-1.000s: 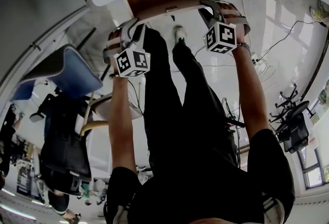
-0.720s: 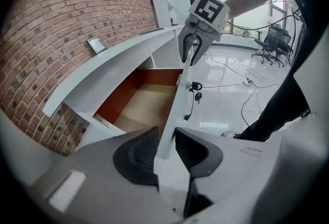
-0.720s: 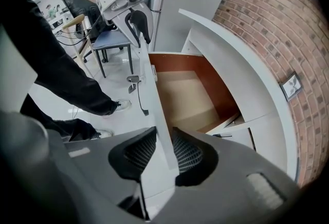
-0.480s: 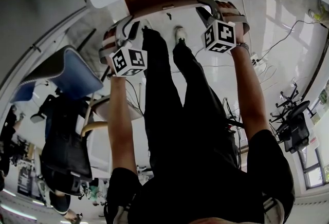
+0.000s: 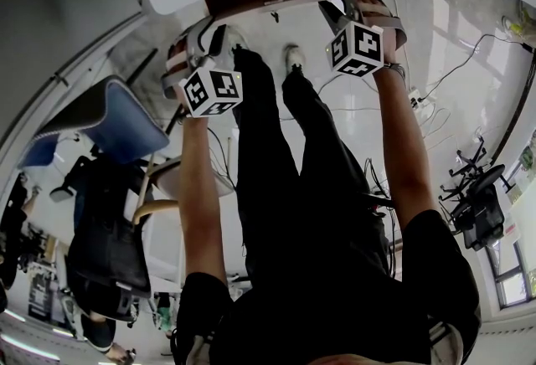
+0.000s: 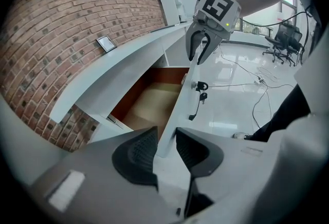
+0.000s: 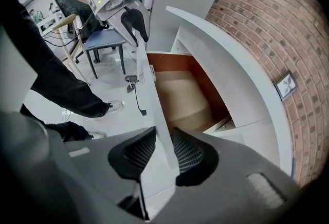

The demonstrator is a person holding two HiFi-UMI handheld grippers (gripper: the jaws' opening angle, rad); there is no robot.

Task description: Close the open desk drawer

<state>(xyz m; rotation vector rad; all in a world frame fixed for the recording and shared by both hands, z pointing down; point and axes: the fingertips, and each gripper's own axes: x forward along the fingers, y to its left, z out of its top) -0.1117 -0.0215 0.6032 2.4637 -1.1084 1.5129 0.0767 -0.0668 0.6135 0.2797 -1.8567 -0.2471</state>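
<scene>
The open drawer hangs under the white counter, which stands against a brick wall. It is pulled partly out towards the person. Its brown inside looks empty, and its white front panel carries a lock with keys dangling on the outer face.

It is a stiff board box on runners, so it should be light and slide straight under a steady, even push. The smooth panel gives little friction. The best hold is the top edge of the front panel, one claw near each end, so the drawer does not twist in its runners.

The left claw straddles that top edge. Its jaws have just been opening, and the panel stands between them, seemingly loose. The right claw straddles the same edge further along, half closed, both pads seemingly pressed on the panel.

The inner jaws probably need to come off the edge before the panel meets the counter, or they may be pinched.
</scene>
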